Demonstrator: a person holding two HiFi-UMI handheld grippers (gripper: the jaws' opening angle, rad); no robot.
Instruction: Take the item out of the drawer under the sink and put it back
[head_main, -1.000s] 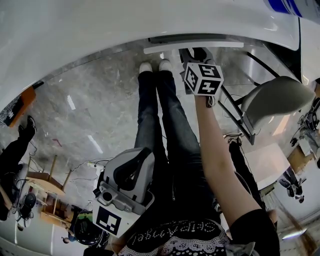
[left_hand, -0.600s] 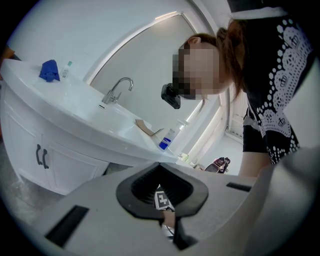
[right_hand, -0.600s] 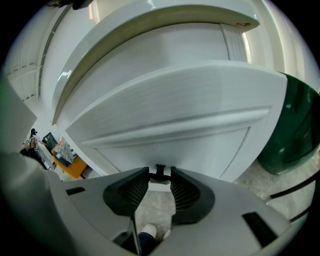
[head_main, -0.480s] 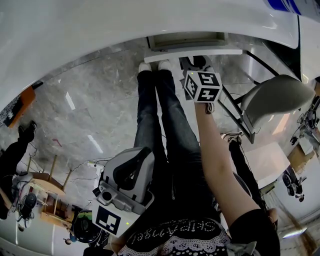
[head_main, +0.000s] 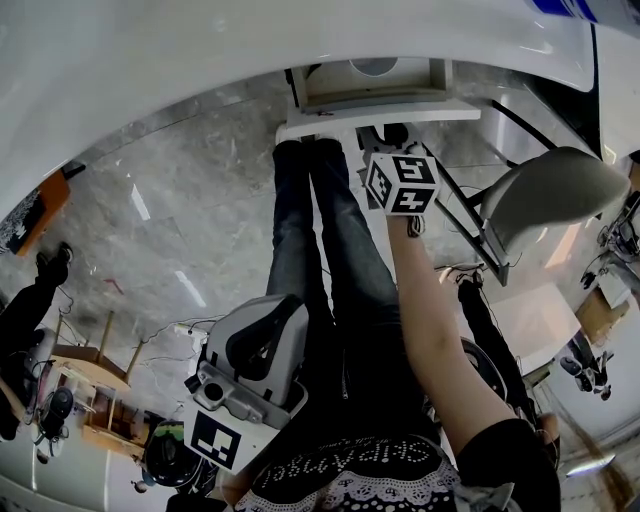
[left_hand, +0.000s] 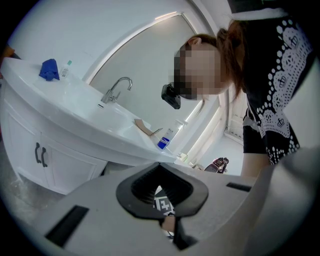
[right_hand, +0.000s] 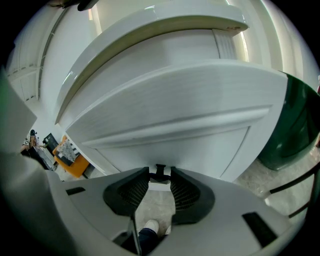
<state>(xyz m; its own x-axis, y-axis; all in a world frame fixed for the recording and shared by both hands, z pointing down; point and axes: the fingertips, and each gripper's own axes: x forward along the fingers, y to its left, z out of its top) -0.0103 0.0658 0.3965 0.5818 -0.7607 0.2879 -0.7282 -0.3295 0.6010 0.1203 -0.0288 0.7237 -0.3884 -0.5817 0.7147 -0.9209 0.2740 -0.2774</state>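
Under the white sink counter (head_main: 150, 60) the drawer (head_main: 380, 112) stands partly pulled out. A round pale item (head_main: 378, 66) shows inside it. My right gripper (head_main: 386, 132), with its marker cube, reaches out to the drawer front. In the right gripper view the right gripper (right_hand: 160, 173) is shut on the small dark drawer handle (right_hand: 160, 170), with the white drawer front (right_hand: 165, 135) filling the view above. My left gripper (head_main: 290, 308) hangs low by the person's waist. In the left gripper view the left gripper (left_hand: 160, 167) is shut on nothing and points at the sink.
The person's legs (head_main: 310, 240) stand directly below the drawer. A grey chair (head_main: 550, 200) is at the right, and wooden stools (head_main: 85, 370) are on the marble floor at the left. A faucet (left_hand: 117, 90), blue cloth (left_hand: 49, 69) and blue bottle (left_hand: 163, 142) sit on the counter. A green bin (right_hand: 295, 125) stands beside the cabinet.
The drawer has slid out toward the person, with the right gripper drawing back on its handle; the inside and the round item now show. The left gripper has not moved.
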